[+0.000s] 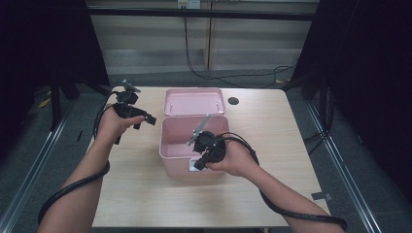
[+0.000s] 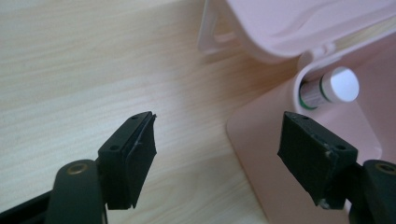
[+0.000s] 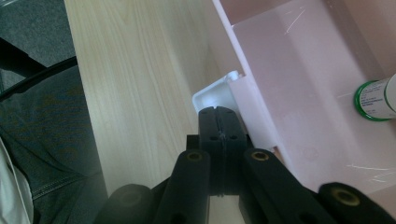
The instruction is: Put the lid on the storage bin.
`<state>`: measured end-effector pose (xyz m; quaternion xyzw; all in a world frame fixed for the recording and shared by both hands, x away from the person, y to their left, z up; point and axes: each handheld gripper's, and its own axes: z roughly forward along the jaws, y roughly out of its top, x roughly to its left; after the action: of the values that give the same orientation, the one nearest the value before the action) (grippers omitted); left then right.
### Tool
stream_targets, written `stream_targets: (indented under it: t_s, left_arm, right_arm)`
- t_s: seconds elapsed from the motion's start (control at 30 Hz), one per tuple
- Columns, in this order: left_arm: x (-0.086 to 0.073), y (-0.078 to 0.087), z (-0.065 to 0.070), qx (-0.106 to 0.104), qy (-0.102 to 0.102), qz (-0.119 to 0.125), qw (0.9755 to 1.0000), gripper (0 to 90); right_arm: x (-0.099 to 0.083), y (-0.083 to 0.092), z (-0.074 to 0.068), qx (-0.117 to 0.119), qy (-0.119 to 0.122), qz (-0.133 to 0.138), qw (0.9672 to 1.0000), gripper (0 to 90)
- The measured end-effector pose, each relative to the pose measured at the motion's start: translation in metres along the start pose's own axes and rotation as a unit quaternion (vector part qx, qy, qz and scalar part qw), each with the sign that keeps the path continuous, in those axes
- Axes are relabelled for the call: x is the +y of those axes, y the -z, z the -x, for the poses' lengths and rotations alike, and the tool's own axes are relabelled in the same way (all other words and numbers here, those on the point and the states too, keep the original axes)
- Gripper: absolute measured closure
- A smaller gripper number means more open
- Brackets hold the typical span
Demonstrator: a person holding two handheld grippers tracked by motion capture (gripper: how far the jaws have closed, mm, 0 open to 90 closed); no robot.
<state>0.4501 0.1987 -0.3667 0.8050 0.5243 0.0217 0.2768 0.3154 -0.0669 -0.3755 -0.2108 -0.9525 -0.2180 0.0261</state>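
My right tongs [image 3: 219,122] sit pressed shut at the white latch [image 3: 215,93] of the open pink plastic box [image 1: 171,145] mid-desk [image 1: 131,194]; left tongs [image 2: 219,154] gape wide, empty. A careless nudge might shove the box and roll its white-capped bottle [image 2: 329,88].

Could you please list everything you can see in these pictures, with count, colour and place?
Storage box: one, pink, middle of the table, open.
Lid: one, pink, hinged back behind the box.
Latch: one, white, on the box's front wall.
Bottle: one, white with green band, lying inside the box.
Table: one, light wood.
Left tongs: black, open, held above the table left of the box.
Right tongs: black, shut, at the latch.
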Motion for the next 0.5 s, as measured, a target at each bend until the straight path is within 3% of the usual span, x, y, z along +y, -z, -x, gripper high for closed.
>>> stream_targets:
  t_s: [0.5]
  left_arm:
    - [0.031,-0.008,0.011,0.008,0.021,-0.005,0.9997,27.9]
  right_arm:
    - [0.002,0.0,0.0,-0.001,0.002,-0.006,1.0,90.0]
